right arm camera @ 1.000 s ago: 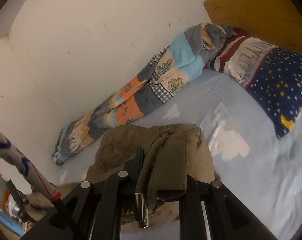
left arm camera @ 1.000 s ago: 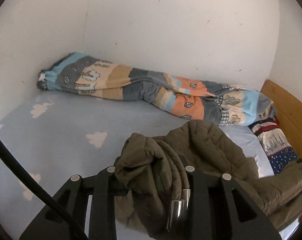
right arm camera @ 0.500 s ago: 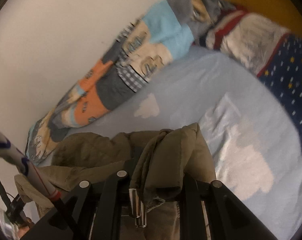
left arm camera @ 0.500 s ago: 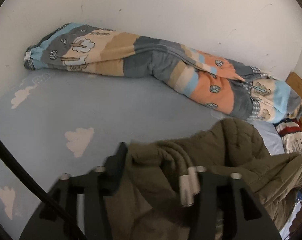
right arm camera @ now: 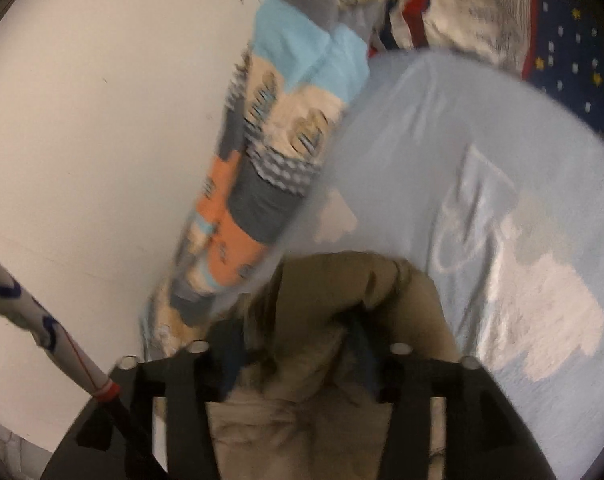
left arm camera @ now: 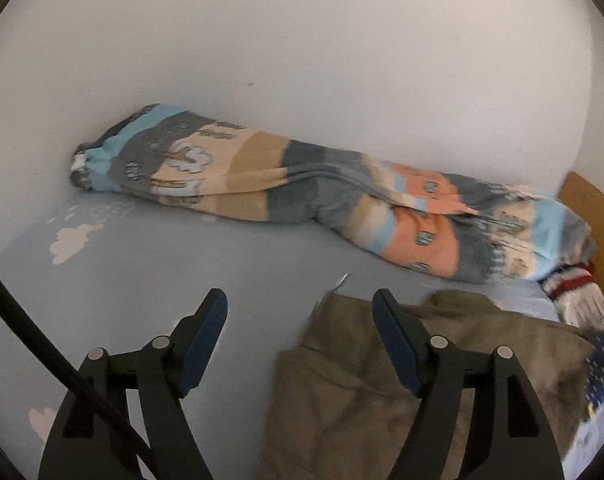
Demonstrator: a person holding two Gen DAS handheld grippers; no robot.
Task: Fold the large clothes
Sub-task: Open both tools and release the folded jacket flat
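An olive green padded jacket (left arm camera: 342,392) lies on the light blue bed sheet (left arm camera: 162,272), at the lower right of the left wrist view. My left gripper (left arm camera: 300,304) is open and empty above the sheet, its right finger over the jacket's edge. In the blurred right wrist view the jacket (right arm camera: 342,292) bulges between the fingers of my right gripper (right arm camera: 298,340). The jaws stand somewhat apart with cloth between them; whether they pinch it is unclear.
A rolled patchwork quilt (left arm camera: 302,192) lies along the white wall; it also shows in the right wrist view (right arm camera: 270,160). A striped and starry pillow (right arm camera: 522,20) and a wooden headboard (left arm camera: 598,216) are at the bed's right end. A white pole (right arm camera: 42,332) stands at left.
My left gripper has opened and let go of the jacket, which dropped onto the sheet. My right gripper has swung forward and its jaws have spread wider around the jacket.
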